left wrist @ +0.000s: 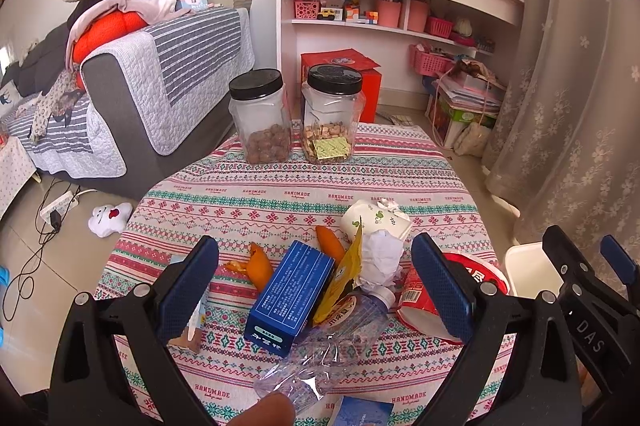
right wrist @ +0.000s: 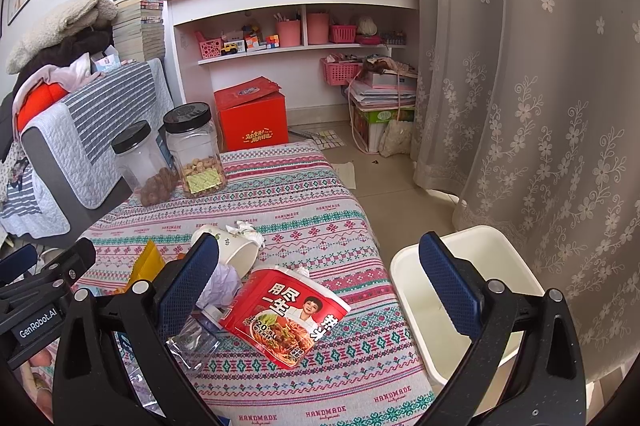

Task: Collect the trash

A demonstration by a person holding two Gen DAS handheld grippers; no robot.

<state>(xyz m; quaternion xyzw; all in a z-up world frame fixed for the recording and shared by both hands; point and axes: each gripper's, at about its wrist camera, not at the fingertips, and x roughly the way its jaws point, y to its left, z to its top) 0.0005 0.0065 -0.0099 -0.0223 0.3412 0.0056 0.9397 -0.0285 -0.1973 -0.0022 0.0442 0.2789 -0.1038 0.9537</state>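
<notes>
Each gripper, left (left wrist: 316, 282) and right (right wrist: 318, 284), is built of black plastic arms fixed with silver screws. Blue dimpled pads (left wrist: 188, 290) are fitted. "DAS" and "GenRobot.AI" are printed in white.

Pink, teal and red folk-pattern stripes across the tablecloth (left wrist: 304, 185) — "HANDMADE" printed in red. Deep blue on the box (left wrist: 289, 296), orange on the peels (left wrist: 259, 268), yellow on the wrapper (left wrist: 343, 272). Red with white lettering on the noodle cup (right wrist: 286, 318). Cream-white for the bin (right wrist: 404, 262) — black lids on both clear jars (left wrist: 256, 83).
</notes>
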